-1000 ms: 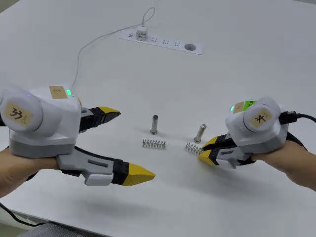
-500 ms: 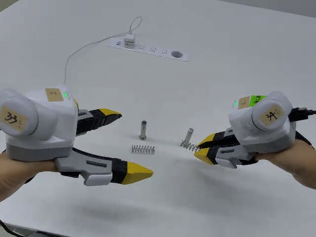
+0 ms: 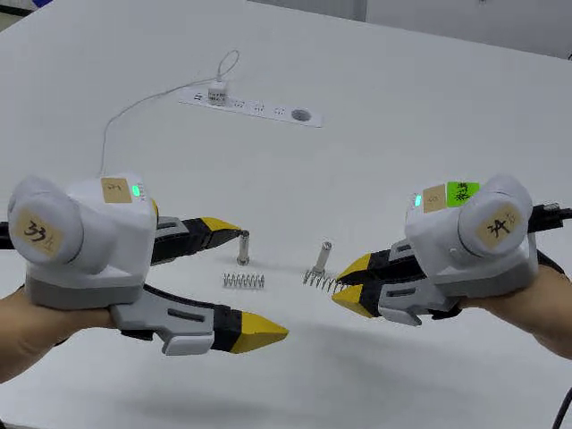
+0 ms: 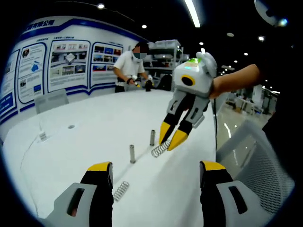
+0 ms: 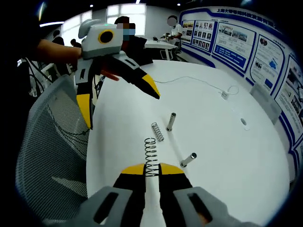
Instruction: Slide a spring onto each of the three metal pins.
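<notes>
Spring (image 3: 317,282) now lifted in right hand-held gripper (image 3: 336,288).

The open left gripper (image 3: 261,279) has advanced: its upper jaw tip now lies just beside the left short steel pin (image 3: 243,248). More of the held small steel coil spring (image 3: 318,282) shows beyond the right gripper (image 3: 337,288).
</notes>
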Available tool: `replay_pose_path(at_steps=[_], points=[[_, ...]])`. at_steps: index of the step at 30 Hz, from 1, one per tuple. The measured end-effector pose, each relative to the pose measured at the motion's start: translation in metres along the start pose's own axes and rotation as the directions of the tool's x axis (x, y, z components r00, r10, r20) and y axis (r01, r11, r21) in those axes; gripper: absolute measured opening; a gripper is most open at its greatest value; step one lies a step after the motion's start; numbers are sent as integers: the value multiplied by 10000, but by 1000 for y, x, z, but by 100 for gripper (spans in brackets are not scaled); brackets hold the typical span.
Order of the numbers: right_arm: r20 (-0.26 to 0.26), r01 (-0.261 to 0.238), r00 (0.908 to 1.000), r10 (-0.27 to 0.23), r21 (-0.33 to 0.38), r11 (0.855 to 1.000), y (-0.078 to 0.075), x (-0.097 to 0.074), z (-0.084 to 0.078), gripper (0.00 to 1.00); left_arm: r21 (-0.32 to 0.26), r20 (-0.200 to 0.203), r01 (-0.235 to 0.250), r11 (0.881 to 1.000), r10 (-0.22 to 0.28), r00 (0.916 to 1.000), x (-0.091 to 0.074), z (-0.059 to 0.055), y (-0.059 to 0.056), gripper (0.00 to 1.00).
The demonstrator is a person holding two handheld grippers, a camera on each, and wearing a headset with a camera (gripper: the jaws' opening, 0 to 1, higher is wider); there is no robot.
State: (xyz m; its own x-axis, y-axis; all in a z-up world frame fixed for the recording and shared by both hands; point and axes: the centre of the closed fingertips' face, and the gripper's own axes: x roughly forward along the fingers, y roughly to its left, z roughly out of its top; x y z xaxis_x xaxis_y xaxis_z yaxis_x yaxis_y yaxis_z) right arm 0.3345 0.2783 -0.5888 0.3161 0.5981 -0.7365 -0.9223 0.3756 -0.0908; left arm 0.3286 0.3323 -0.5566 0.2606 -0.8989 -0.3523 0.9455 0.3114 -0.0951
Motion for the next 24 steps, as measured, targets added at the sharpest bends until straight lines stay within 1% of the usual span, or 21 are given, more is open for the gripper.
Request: replay_pose_path(at_steps=[2,5,11,14,17,18,21,24], points=[[-71,-18,10000,16,-334,9994,4,-2,3,10,260,-81,198,9995,-196,9998,2,0,-5,75],[-88,-27,10000,22,-561,9984,8,-5,5,10,484,-194,320,9983,-311,9993,3,0,-8,73],[34,-191,9998,195,-784,9967,21,-10,11,10,535,-41,529,9972,-527,9986,7,5,-15,68],[72,-273,9996,281,-930,9953,28,-12,13,10,776,-89,716,9944,-711,9974,11,5,-21,65],[95,-326,9994,337,-974,9947,32,-15,16,10,869,14,904,9921,-909,9959,15,7,-27,63],[104,-340,9993,352,-1003,9944,34,-15,16,10,931,1,947,9911,-951,9955,15,7,-29,62],[-132,-306,9995,291,-1314,9909,35,-17,12,10,1060,-74,1135,9879,-1134,9935,19,6,-33,56],[-96,-343,9994,333,-1318,9907,37,-18,12,10,1117,-68,1261,9857,-1262,9920,20,6,-37,51]])
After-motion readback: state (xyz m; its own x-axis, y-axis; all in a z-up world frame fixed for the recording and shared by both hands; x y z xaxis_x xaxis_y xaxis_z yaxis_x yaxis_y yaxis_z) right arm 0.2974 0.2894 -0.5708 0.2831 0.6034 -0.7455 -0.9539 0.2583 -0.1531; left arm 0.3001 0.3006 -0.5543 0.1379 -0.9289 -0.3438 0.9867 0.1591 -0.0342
